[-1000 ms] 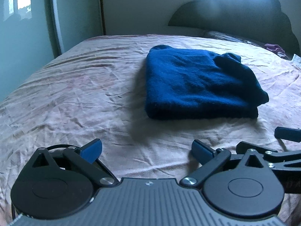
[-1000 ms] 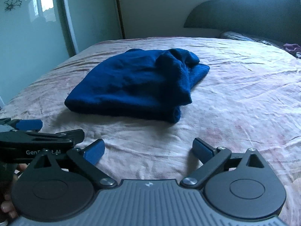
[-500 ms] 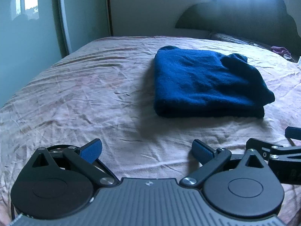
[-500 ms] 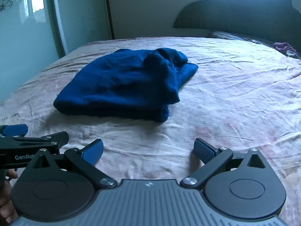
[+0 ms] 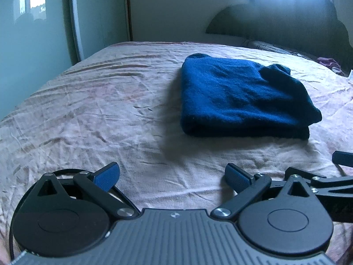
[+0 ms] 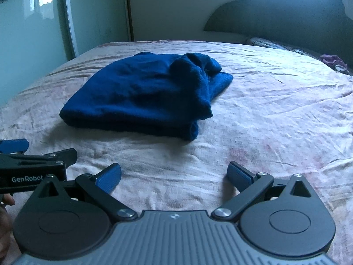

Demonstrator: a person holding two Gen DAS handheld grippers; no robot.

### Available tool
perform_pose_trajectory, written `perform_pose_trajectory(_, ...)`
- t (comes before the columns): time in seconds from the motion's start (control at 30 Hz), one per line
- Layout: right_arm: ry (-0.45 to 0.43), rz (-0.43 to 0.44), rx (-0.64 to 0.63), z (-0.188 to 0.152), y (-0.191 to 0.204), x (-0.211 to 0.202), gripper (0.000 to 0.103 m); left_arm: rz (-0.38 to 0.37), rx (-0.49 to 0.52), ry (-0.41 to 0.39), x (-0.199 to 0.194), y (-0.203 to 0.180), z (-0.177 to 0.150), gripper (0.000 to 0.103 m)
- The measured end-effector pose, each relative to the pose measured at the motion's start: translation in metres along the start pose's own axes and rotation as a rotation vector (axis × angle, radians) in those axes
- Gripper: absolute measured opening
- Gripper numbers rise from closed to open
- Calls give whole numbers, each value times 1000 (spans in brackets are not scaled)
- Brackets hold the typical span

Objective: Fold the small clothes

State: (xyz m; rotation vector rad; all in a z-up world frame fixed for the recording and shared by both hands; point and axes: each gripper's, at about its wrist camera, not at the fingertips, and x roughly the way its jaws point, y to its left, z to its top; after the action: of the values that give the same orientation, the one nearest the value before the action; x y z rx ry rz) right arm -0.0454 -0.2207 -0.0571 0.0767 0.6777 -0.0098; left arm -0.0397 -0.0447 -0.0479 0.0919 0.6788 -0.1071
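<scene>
A dark blue fleece garment lies folded in a thick rectangle on the pink bed sheet; it also shows in the right wrist view, with a bunched part on its right side. My left gripper is open and empty, low over the sheet, short of the garment's near edge. My right gripper is open and empty too, in front of the garment. Each gripper shows at the edge of the other's view.
A dark scalloped headboard stands at the far end of the bed. A glossy wardrobe door runs along the left. Purple cloth lies by the pillows at far right.
Both grippers have drawn back and lifted slightly from the garment. The garment has not moved. Both stay open.
</scene>
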Motion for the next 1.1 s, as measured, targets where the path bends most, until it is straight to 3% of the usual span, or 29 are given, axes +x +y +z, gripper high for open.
perform_pose_trajectory(1.1,-11,2,10,-2,0,-1,103,2,-8,-9,-2,0,-1,103)
